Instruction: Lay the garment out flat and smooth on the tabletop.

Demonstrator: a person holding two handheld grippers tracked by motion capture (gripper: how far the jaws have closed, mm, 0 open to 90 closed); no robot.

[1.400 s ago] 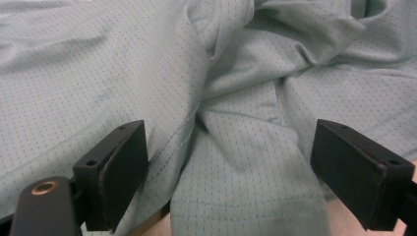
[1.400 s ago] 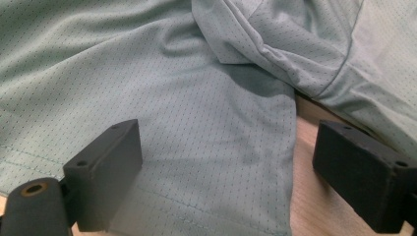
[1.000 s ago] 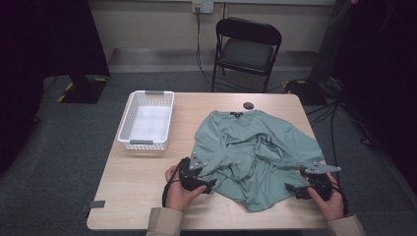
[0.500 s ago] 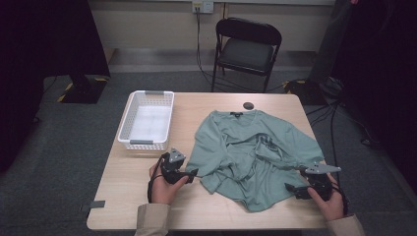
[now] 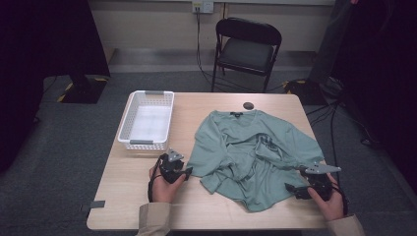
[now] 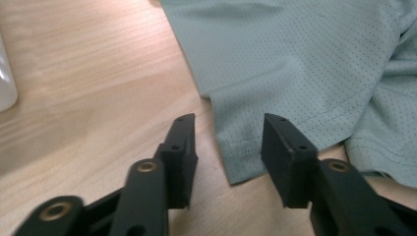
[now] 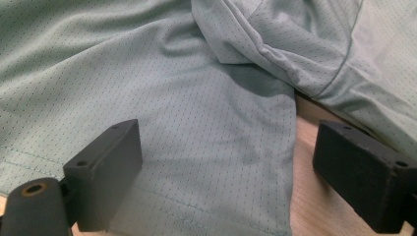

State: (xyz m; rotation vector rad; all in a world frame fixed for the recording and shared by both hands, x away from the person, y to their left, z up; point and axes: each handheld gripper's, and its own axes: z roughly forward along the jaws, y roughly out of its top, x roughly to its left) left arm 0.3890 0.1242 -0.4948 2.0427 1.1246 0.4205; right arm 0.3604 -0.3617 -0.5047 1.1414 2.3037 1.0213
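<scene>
- Closing my left gripper (image 6: 227, 147) around the hemmed corner of the crumpled sage-green mesh-knit shirt (image 5: 255, 152), I have the jaws just drawn inward, with the cloth corner (image 6: 241, 157) lying between them; the pads do not press on it yet, so nothing is grasped.
- Pinching only that thin edge is my first worry: if the pads catch just the outermost hem, the fabric could slide out as soon as I lift or pull.
- Scraping is the next risk. The jaw tips sit low over the pale wooden counter (image 5: 147, 196), and closing too low could jam them on the wood instead of under the cloth.
- My right gripper (image 7: 226, 172) rests released, jaws wide, over the shirt's lower hem at the counter's near right side in the high view (image 5: 302, 189). If I pull left before it grips, the whole shirt may drag across rather than spread.
- The shirt lies bunched mid-counter, right of the white slatted plastic basket (image 5: 146, 119). Its folded sleeve could stay tangled and twist further under a one-sided tug.
- A small dark round object (image 5: 249, 105) sits just beyond the collar; a hard yank could sweep cloth into it.
</scene>
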